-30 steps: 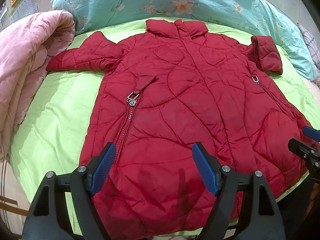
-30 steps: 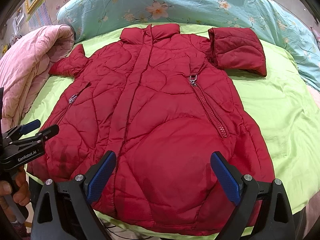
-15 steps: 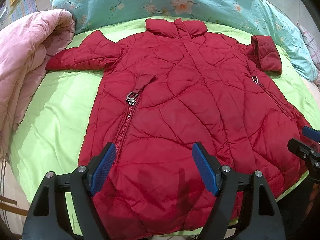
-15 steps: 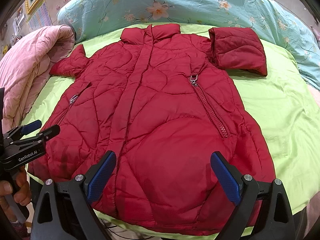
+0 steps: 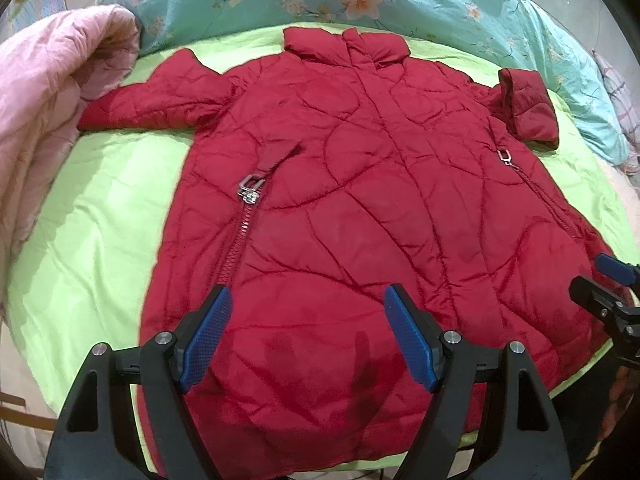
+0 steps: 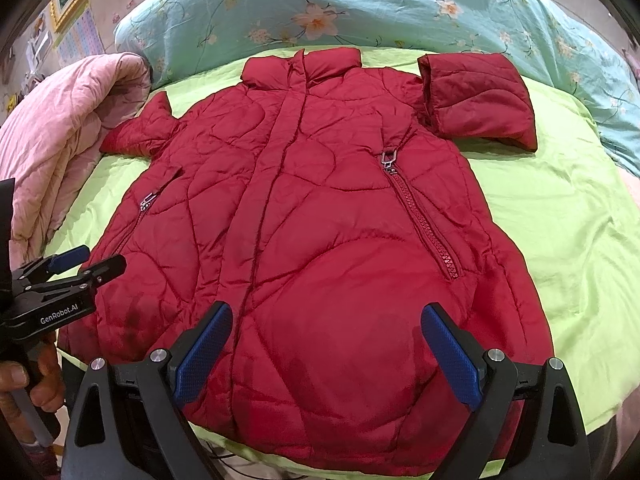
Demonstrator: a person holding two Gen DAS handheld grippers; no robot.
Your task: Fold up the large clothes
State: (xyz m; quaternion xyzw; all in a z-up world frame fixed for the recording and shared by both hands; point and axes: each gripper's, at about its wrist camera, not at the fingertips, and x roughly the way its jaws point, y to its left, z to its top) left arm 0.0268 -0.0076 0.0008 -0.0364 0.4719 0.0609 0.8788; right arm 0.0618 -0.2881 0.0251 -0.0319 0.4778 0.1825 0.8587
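A red quilted jacket [image 5: 360, 208] lies flat, front up, on the green sheet [image 5: 100, 220], collar far, hem near; it also shows in the right wrist view [image 6: 320, 220]. Its left sleeve [image 5: 152, 100] stretches out to the left. Its right sleeve [image 6: 480, 104] is folded back near the shoulder. My left gripper [image 5: 306, 336] is open and empty above the hem's left part. My right gripper [image 6: 326, 350] is open and empty above the hem's right part. Each gripper shows at the edge of the other's view.
A pink quilt [image 5: 44, 92] is bunched at the left. A turquoise floral duvet [image 6: 360, 12] lies along the far side. The green sheet [image 6: 560, 220] spreads right of the jacket. The bed's near edge runs just under the hem.
Both grippers have shifted slightly; the view has hardly changed. The jacket has not moved and both grippers stay open.
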